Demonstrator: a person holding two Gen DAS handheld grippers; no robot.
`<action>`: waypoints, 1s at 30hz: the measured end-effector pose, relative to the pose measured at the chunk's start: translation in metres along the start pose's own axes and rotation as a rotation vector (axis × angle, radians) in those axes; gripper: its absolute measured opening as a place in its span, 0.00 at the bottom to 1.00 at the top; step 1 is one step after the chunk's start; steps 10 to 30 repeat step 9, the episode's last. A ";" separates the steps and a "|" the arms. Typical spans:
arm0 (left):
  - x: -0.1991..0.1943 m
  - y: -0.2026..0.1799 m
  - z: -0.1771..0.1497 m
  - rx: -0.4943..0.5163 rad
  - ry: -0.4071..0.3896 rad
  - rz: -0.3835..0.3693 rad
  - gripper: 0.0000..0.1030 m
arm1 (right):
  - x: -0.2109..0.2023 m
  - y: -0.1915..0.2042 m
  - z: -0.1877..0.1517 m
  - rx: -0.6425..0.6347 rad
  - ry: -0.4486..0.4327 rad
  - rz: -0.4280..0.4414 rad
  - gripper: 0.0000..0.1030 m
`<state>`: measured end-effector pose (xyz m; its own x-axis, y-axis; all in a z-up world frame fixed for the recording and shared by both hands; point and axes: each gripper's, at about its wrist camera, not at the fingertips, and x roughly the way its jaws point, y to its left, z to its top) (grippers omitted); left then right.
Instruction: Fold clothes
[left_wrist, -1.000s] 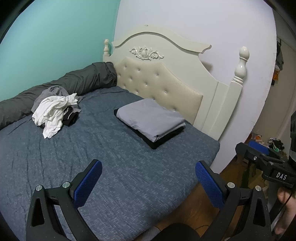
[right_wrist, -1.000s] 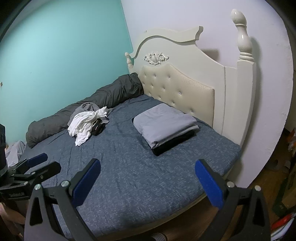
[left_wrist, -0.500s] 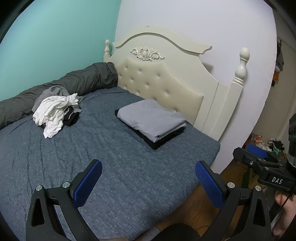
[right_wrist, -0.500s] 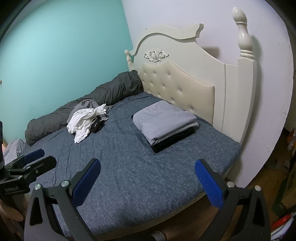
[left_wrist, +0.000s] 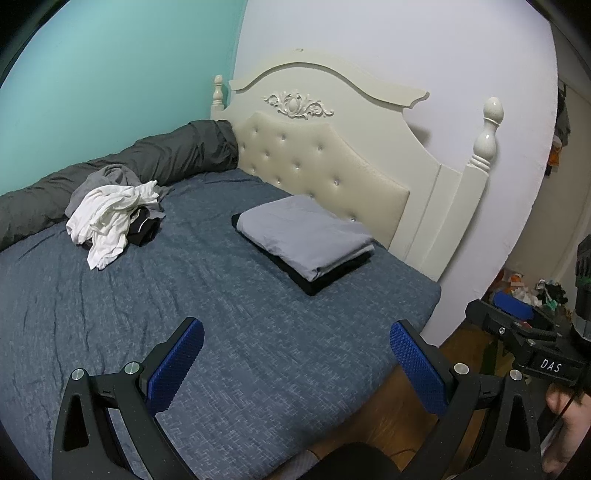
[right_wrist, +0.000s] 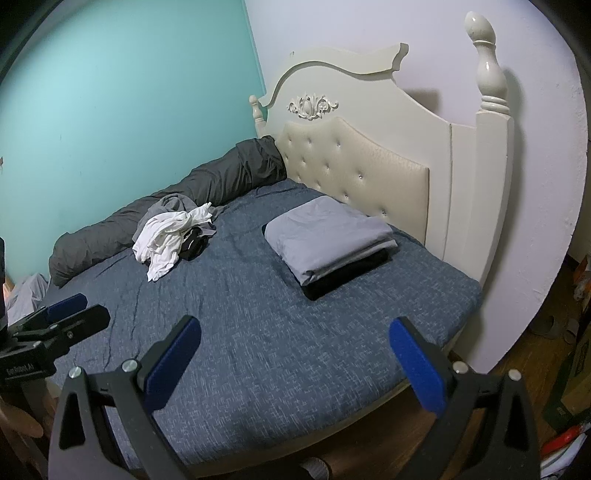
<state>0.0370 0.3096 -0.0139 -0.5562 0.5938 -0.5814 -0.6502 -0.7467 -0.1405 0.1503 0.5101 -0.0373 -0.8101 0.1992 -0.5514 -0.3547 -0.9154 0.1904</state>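
A loose heap of white, grey and black clothes (left_wrist: 110, 214) (right_wrist: 170, 236) lies on the far side of the blue bed (left_wrist: 221, 314) (right_wrist: 258, 314). Near the headboard sits a folded stack (left_wrist: 306, 236) (right_wrist: 328, 240), grey garments over a black one. My left gripper (left_wrist: 295, 354) hovers open over the bed's near edge, nothing between its blue pads. My right gripper (right_wrist: 291, 354) is open too, held above the near edge, well short of the stack. In the left wrist view the right gripper (left_wrist: 517, 317) shows at the far right; in the right wrist view the left gripper (right_wrist: 66, 310) shows at the far left.
A cream tufted headboard (left_wrist: 325, 162) (right_wrist: 354, 162) with posts backs the bed. A dark grey rolled duvet (left_wrist: 147, 155) (right_wrist: 184, 195) lines the teal wall. Wood floor (left_wrist: 388, 413) with clutter (left_wrist: 532, 291) lies right of the bed. Boxes (right_wrist: 572, 384) stand at the right edge.
Both views have shifted slightly; the grippers drifted a little relative to the bed. Both stay open, and the clothes have not moved.
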 end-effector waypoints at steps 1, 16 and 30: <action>0.000 0.000 0.000 0.001 -0.001 0.000 1.00 | 0.001 0.000 0.000 0.001 0.002 0.000 0.99; -0.001 -0.002 -0.001 0.003 -0.009 -0.004 1.00 | 0.001 0.001 -0.001 0.002 0.003 -0.001 0.99; -0.001 -0.002 -0.001 0.003 -0.009 -0.004 1.00 | 0.001 0.001 -0.001 0.002 0.003 -0.001 0.99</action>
